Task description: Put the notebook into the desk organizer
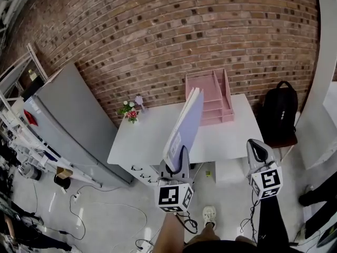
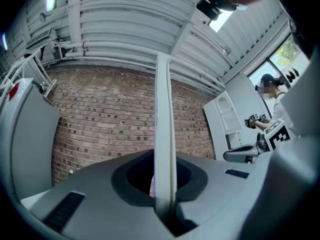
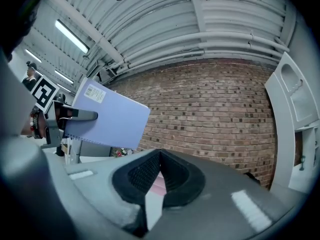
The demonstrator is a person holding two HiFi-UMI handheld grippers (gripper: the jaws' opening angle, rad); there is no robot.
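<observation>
Left gripper point(image 1: 181, 159): held low in front of the body, above the tabletop's near edge, pointing up and away. Jaws clamped on the lower edge of the notebook point(image 1: 185, 123). In the left gripper view the notebook runs edge-on straight up between the jaws.

Notebook: lavender cover, standing on edge and tilted, top leaning toward the far edge of the tabletop. It is in the air, clear of the surface, not yet in the desk organizer point(image 1: 210, 96). The right gripper view shows a white label near one corner of the cover.

Right gripper point(image 1: 256, 149): level with the left one, off the tabletop's near right corner, well apart from the notebook. Jaws together at the tips, nothing between them (only tabletop and a bit of pink show through the slit behind).

Room, big to small:
- brick wall point(image 1: 184, 30) behind everything; ribbed metal ceiling point(image 3: 200, 24) above
- grey cabinet point(image 1: 73, 125) left of the table, leaning in this wide view
- white tabletop point(image 1: 221, 136), mostly bare
- black backpack point(image 1: 279, 112) to the right of the table, beside the wall
- desk organizer, pink, tiered trays, at the far right corner against the wall
- small flower bunch point(image 1: 130, 111) at the far left corner
- cables on the floor point(image 1: 105, 210) near the person's shoe point(image 1: 209, 215)
</observation>
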